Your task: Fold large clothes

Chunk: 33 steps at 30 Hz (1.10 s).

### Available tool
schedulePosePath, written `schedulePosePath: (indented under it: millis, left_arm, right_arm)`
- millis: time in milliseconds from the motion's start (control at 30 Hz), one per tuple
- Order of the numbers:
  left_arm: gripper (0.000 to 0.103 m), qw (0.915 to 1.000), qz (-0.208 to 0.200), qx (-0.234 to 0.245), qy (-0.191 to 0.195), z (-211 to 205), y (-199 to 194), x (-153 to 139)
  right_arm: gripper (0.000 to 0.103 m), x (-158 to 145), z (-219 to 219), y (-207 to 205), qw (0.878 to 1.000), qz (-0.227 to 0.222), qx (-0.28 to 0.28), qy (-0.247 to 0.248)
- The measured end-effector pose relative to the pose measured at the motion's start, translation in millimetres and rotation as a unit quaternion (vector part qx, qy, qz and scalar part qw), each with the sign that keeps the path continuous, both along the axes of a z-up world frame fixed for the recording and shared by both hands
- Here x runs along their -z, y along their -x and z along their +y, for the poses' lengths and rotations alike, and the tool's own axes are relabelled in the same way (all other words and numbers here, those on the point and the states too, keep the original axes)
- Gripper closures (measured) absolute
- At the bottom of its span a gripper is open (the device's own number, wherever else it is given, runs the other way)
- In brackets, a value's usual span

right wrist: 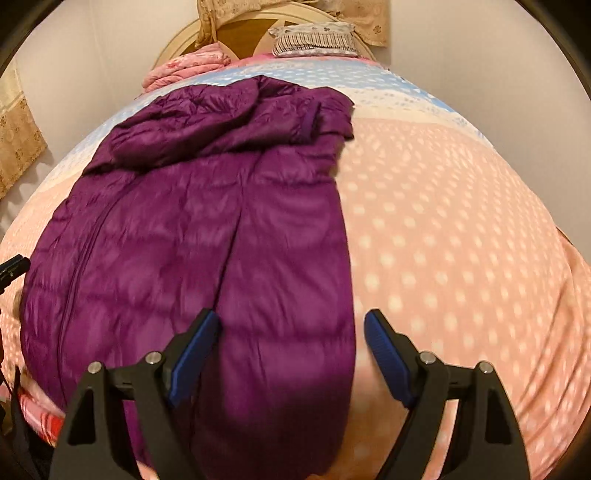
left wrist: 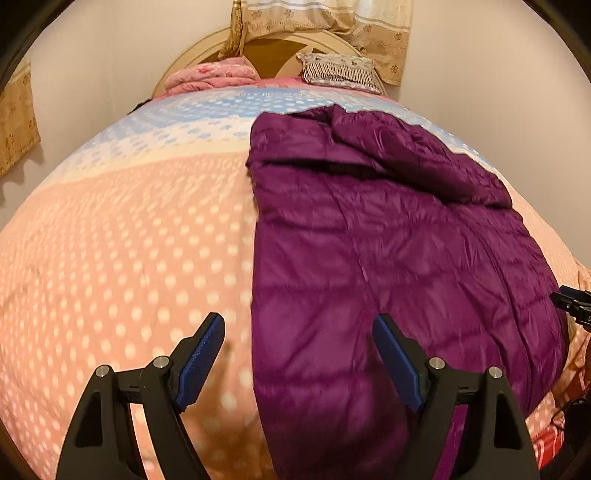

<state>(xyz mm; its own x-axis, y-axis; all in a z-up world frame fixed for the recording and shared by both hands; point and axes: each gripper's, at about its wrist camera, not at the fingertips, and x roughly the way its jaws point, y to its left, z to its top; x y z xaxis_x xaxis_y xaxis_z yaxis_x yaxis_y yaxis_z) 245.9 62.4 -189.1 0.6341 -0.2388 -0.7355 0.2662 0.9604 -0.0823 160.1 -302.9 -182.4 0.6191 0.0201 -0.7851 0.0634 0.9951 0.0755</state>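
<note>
Pale walls close in a bed (left wrist: 122, 240) under a pink cover with pale dots, going blue and white toward the far end. At the headboard (left wrist: 207, 46) we note a folded pink quilt (left wrist: 210, 75) on the left, a striped pillow (left wrist: 338, 70) on the right, and a beige flowered curtain (left wrist: 325, 22) hanging behind.

We see the purple down jacket (left wrist: 388, 251) lying lengthwise along the bed, sides folded in to a long strip, hood and a sleeve bunched at its far end.

Left tool (left wrist: 298, 345): fingers spread wide, nothing between them, hovering over the jacket's left edge near the hem; the left pad is above the cover, the right pad above purple fabric.

Right tool (right wrist: 291, 339): also spread wide and empty, over the jacket's right edge at the near end.

Each wrist view catches a bit of the other tool at its frame edge.
</note>
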Motion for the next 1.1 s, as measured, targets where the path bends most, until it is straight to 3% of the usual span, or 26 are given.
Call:
schedulePosePath:
  millis: [367, 733, 833, 900, 933, 967, 1000, 1100]
  left_arm:
    - [0.021, 0.9997, 0.014, 0.020, 0.009, -1, 31, 12]
    - [0.031, 0.9990, 0.020, 0.040, 0.004, -12, 50, 16]
    - [0.052, 0.9992, 0.017, 0.037, 0.007, -9, 53, 15]
    - [0.075, 0.9991, 0.007, 0.041, 0.001, -11, 57, 11]
    - [0.080, 0.9990, 0.002, 0.044, -0.003, -13, 59, 7]
    - [0.090, 0.9990, -0.004, 0.044, -0.004, -13, 61, 4]
    - [0.096, 0.9989, -0.011, 0.046, -0.002, -12, 63, 0]
    - [0.099, 0.9982, -0.027, 0.054, 0.008, -8, 67, -11]
  right_arm:
    - [0.020, 17, 14, 56, 1.000, 0.005, -0.002, -0.009]
    - [0.036, 23, 19, 68, 1.000, 0.016, -0.004, -0.026]
    - [0.047, 24, 16, 70, 0.999, 0.016, -0.002, -0.043]
    - [0.057, 25, 15, 71, 0.999, 0.013, -0.004, -0.052]
    - [0.062, 24, 14, 72, 0.998, 0.010, -0.005, -0.055]
    - [0.079, 23, 13, 73, 0.998, 0.008, -0.007, -0.061]
    - [0.088, 22, 11, 74, 0.997, 0.005, -0.009, -0.072]
    - [0.091, 15, 7, 78, 0.996, -0.010, -0.012, -0.090]
